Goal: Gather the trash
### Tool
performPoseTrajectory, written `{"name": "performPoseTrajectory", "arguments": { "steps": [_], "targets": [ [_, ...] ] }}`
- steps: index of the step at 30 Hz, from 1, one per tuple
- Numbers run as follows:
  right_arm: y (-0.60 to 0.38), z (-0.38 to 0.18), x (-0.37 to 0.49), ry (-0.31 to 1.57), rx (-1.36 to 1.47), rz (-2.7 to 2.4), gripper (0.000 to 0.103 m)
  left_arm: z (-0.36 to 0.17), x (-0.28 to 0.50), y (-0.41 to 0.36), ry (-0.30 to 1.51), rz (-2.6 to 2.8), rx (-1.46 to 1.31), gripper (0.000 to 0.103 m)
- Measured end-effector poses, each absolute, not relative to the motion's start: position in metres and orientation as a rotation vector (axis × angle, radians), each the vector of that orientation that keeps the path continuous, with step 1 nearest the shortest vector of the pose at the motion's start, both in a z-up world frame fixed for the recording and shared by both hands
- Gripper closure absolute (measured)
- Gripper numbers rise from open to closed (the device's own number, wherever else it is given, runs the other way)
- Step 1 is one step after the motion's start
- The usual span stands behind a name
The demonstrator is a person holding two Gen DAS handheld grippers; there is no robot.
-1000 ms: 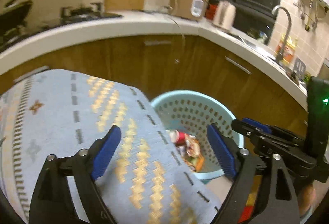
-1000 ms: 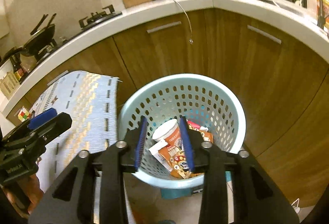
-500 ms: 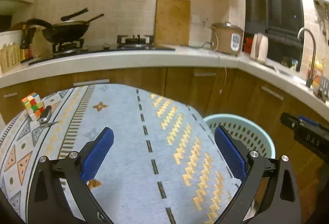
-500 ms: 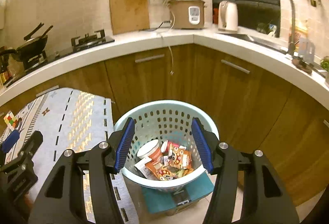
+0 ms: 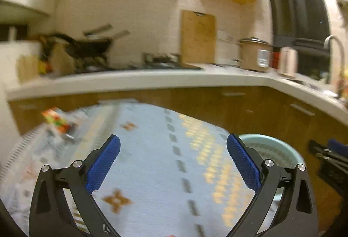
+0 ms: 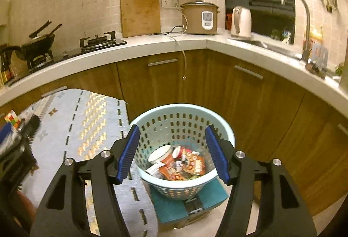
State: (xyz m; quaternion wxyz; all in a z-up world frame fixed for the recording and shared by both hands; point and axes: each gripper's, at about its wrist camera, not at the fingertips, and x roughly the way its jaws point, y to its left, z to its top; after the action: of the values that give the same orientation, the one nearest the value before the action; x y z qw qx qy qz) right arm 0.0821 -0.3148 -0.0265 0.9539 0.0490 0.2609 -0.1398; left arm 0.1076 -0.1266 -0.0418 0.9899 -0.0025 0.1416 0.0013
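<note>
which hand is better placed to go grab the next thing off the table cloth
Left, probably. The left gripper is wide open and empty over the table cloth, facing the colourful cube. The right gripper, jaws just opening and empty, faces the basket of trash.

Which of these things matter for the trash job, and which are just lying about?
Job: basket, wrappers and cup in it.
Lying about: puzzle cube, wok, cutting board, rice cooker, kettle.

No lettering can be made out here; the print on the wrappers [image 6: 184, 166] in the basket [image 6: 226, 134] is too small.
</note>
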Motion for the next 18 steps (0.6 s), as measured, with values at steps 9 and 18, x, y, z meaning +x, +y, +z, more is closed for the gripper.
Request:
{"name": "performPoseTrajectory", "arguments": {
  "steps": [9,18],
  "targets": [
    [-0.310,-0.024,0.080,0.518,0.088,-0.285,0.038,-0.041,0.100,-0.137,0.261,0.020,0.055,0.008],
    [-0.311,-0.026,0.082,0.521,0.095,-0.275,0.038,-0.043,0.104,-0.137,0.282,0.006,0.058,0.008]
  ]
}}
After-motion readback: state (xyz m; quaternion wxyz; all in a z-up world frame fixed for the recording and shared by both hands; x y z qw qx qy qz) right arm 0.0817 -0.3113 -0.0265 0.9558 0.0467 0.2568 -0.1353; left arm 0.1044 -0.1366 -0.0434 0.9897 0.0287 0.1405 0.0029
